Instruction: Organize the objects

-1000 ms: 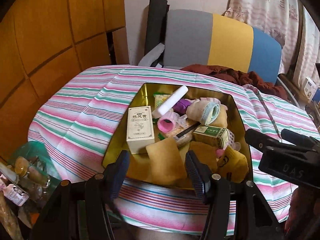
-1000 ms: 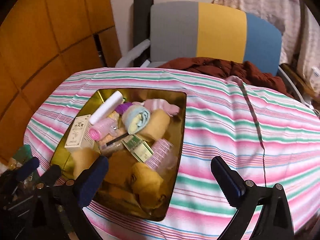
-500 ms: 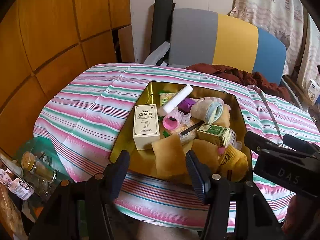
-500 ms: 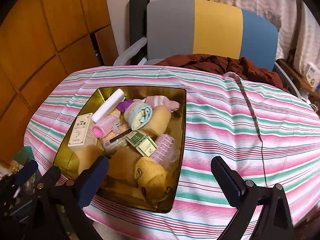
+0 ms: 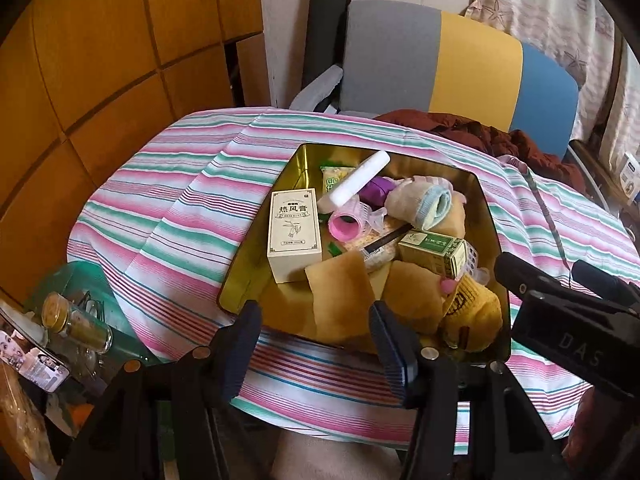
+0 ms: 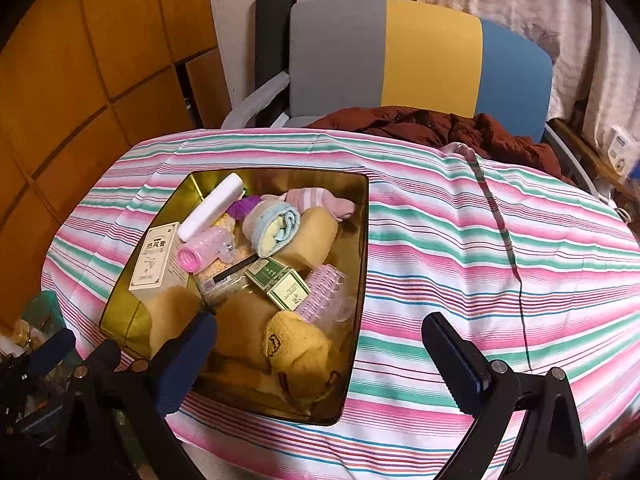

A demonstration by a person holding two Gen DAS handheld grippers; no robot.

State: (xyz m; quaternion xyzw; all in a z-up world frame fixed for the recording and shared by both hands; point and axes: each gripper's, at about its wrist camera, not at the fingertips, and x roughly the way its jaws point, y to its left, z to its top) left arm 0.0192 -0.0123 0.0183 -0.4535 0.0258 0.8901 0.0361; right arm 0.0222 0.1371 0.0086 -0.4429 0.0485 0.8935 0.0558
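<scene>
An open gold tin [image 5: 256,272] sits on the striped tablecloth [image 5: 168,216], packed with things. In it lie a cream box [image 5: 295,232], a white tube [image 5: 356,184], a pink hair roller [image 5: 346,226], a rolled towel [image 5: 424,204], a green box [image 5: 432,250], yellow sponges [image 5: 340,296] and a yellow knitted cloth [image 5: 472,308]. My left gripper [image 5: 314,306] hovers over the tin's near edge, its jaws closing on nothing. My right gripper [image 6: 318,320] hangs wide open over the tin's [image 6: 360,240] near right corner, holding nothing.
A grey, yellow and blue chair [image 6: 420,52] stands behind the table with a dark red garment [image 6: 420,124] on it. At the lower left, below the table edge, are a glass jar [image 5: 76,324] and a phone [image 5: 32,360]. Wood panelling fills the left.
The left gripper's fingers have drawn slightly closer together, and its view has tilted a little so the tin sits further right. The right gripper has kept still and wide open.
</scene>
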